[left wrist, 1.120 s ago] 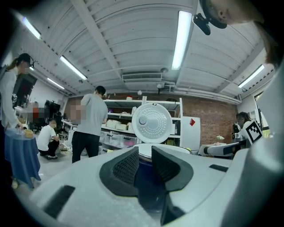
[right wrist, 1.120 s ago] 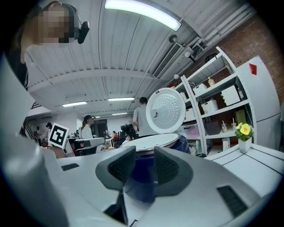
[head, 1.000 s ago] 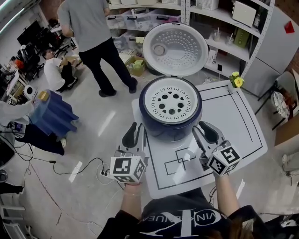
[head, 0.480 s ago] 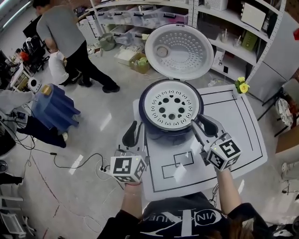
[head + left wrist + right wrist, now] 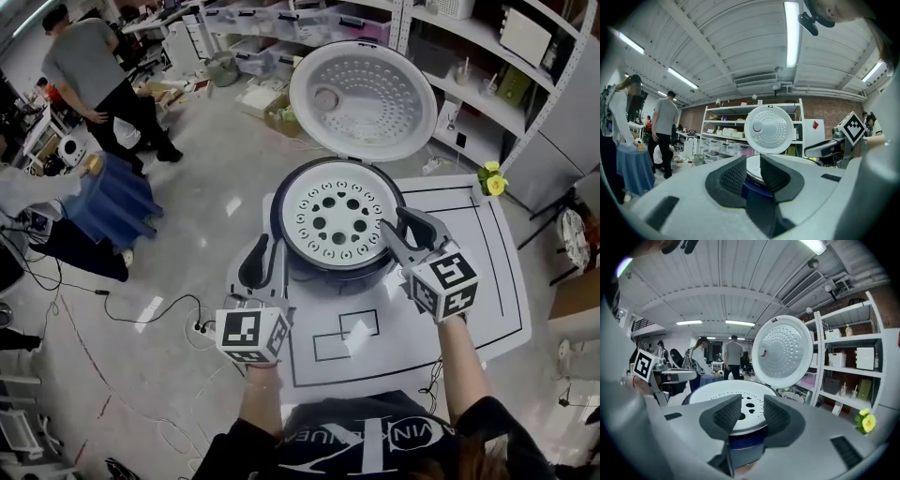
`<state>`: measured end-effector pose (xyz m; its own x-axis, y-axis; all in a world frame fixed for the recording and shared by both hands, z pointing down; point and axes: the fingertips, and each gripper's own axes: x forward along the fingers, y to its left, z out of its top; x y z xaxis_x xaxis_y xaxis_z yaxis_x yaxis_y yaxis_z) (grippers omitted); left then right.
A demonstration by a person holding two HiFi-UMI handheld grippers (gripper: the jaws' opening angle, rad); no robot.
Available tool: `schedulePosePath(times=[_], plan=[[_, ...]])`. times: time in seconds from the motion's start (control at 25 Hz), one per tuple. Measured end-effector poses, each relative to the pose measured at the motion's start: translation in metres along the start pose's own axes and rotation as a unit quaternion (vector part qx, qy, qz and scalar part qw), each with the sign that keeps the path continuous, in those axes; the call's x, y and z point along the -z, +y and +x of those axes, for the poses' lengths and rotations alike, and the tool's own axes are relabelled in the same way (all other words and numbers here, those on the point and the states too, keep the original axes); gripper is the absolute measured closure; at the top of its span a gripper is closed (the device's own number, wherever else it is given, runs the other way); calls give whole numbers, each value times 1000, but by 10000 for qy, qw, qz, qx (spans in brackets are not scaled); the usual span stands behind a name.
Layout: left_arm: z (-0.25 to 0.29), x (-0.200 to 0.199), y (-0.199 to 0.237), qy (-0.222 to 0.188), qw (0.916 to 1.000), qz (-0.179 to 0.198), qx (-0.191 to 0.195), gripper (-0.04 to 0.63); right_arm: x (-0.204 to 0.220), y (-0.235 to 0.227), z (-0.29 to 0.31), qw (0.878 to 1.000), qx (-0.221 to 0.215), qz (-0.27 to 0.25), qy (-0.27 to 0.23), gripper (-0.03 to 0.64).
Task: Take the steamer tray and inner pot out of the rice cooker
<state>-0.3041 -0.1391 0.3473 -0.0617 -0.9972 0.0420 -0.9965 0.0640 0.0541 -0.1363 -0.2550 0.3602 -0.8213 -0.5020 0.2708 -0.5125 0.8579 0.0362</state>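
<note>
The dark blue rice cooker (image 5: 330, 264) stands on the table with its round lid (image 5: 364, 94) swung up behind it. A white steamer tray (image 5: 337, 220) with round holes sits in its mouth and hides the inner pot. My right gripper (image 5: 397, 225) is at the tray's right rim. Its jaws have just been opening and stand apart with nothing pressed between the pads; the tray (image 5: 733, 397) shows just beyond the right gripper (image 5: 752, 405). My left gripper (image 5: 260, 257) hovers level by the cooker's left side, narrowly open and empty. Past the left gripper (image 5: 753, 162) the lid (image 5: 768, 128) shows.
A white table top (image 5: 469, 281) marked with black lines carries the cooker. Yellow flowers (image 5: 494, 180) sit at its far right corner. Shelving (image 5: 525, 56) stands behind. A person (image 5: 84, 66) stands far left, near a blue-covered stand (image 5: 112, 202). Cables (image 5: 159, 309) trail on the floor.
My right gripper has moved forward to the tray's right rim and rolled a little. The left gripper edged forward. The standing person has walked off to the left.
</note>
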Motion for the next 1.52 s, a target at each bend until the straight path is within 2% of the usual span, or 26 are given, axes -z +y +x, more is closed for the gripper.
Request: schedulePosePath(times=[0.24, 0.4, 0.52, 0.76, 0.92, 1.08, 1.28, 1.52], plan=[[9, -3, 0, 48, 9998, 161, -80, 532, -1, -21, 34, 9931, 264, -871, 739, 448], [15, -8, 3, 49, 9995, 263, -142, 532, 8, -28, 57, 9871, 231, -981, 1248, 446], [16, -10, 3, 25, 9996, 243, -148, 532, 13, -32, 68, 9788, 359, -1235, 1595, 440], [18, -9, 4, 60, 9997, 160, -187, 532, 12, -42, 78, 9603, 609, -1879, 1972, 440], [18, -4, 8, 53, 9996, 106, -255, 532, 27, -48, 86, 9540, 460, -1760, 2383, 442], [18, -4, 14, 81, 9993, 80, -342, 532, 24, -48, 90, 9504, 455, -1935, 2394, 471], [16, -3, 17, 97, 9991, 66, -412, 532, 24, -52, 89, 9536, 479, -1863, 2318, 488], [13, -1, 19, 104, 9989, 37, -466, 532, 16, -49, 86, 9487, 538, -2251, 2153, 502]])
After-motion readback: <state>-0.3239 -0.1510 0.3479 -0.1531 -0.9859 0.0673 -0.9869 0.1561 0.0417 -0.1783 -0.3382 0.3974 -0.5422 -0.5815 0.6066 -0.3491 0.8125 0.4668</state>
